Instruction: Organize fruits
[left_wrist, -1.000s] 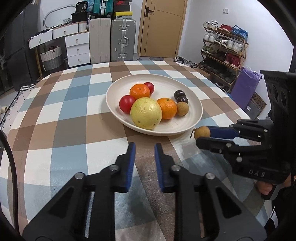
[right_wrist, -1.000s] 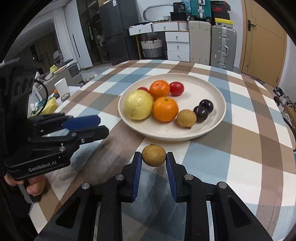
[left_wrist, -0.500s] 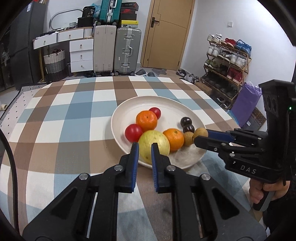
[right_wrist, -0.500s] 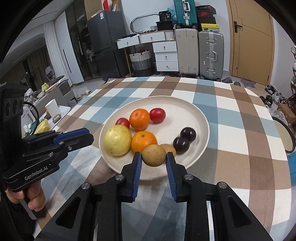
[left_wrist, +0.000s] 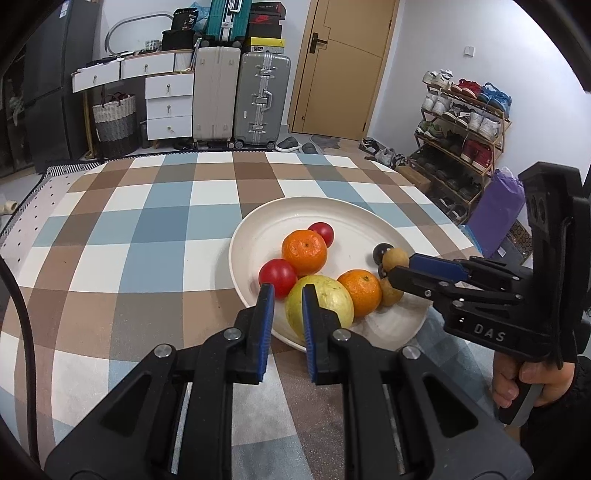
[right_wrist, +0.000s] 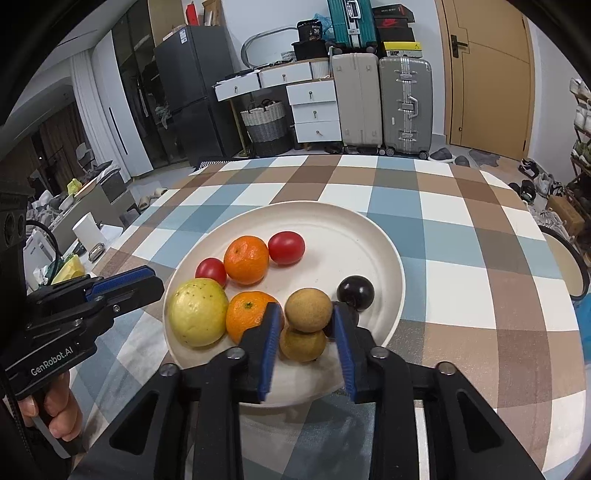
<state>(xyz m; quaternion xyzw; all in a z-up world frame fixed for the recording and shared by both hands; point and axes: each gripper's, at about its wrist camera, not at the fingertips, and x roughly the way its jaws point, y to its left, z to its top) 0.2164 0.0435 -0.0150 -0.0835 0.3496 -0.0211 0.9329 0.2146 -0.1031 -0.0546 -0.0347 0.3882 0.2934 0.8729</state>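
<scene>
Right gripper (right_wrist: 306, 325): jaws opening, pads clear of the brown longan (right_wrist: 308, 309) between them, which sits atop a second longan (right_wrist: 303, 344) on the white plate (right_wrist: 369, 236), lower centre. Left gripper (left_wrist: 287, 299): clenched, empty.

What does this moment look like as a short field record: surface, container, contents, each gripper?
surface: round table with blue, brown and white checked cloth
container: wide cream round plate
contents: large yellow-green round fruit; two oranges; two red tomatoes; dark purple round fruits; small brown round fruit on the plate
right gripper: jaws opening, pads clear of a second small brown round fruit sitting between them
left gripper: shut, empty, at plate's near rim
</scene>
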